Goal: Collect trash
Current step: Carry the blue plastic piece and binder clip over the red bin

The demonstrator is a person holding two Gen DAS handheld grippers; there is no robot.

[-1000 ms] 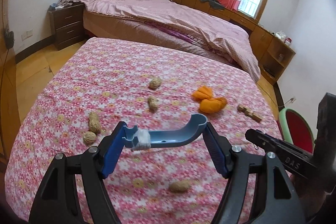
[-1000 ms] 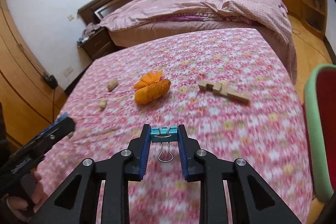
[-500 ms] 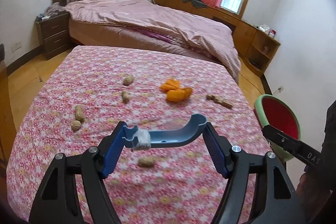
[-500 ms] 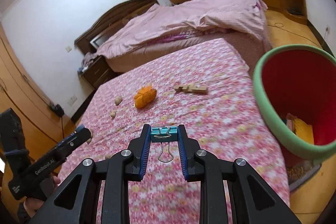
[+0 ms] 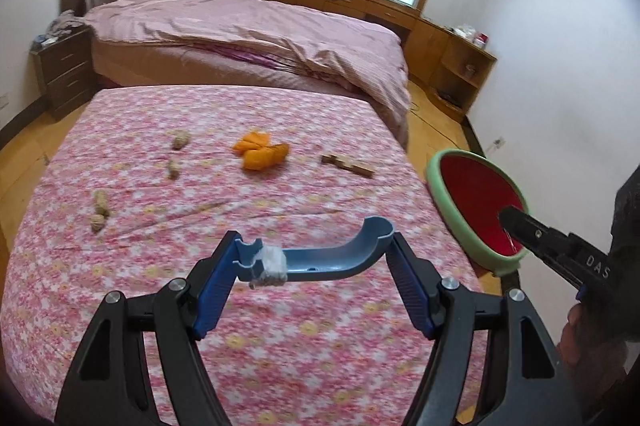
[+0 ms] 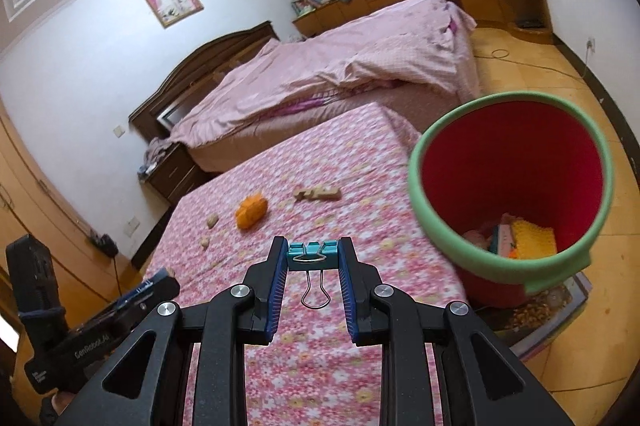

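Note:
My left gripper [image 5: 314, 260] is shut on a curved blue plastic piece [image 5: 332, 258] with a white wad stuck on it, held above the floral bedspread [image 5: 200, 206]. My right gripper [image 6: 313, 260] is shut on a teal binder clip [image 6: 313, 258] and holds it above the bed's right side, left of the red bin with a green rim [image 6: 440, 222]. The bin [image 5: 448, 210] also shows at the right in the left wrist view, with my right gripper's body over it. Orange peel [image 5: 262, 154], several peanuts [image 5: 100, 204] and wooden pieces [image 5: 348, 164] lie on the bedspread.
The bin holds yellow and pink scraps [image 6: 528, 238] and stands on the wooden floor beside the bed. A second bed with a pink quilt [image 5: 248, 30] lies behind. A nightstand [image 5: 60, 70] is at the back left, wooden cabinets [image 5: 452, 62] at the back right.
Both grippers have risen and swung right with their loads. The bin has come fully into the right wrist view, and my right gripper now reaches over the bin's rim.

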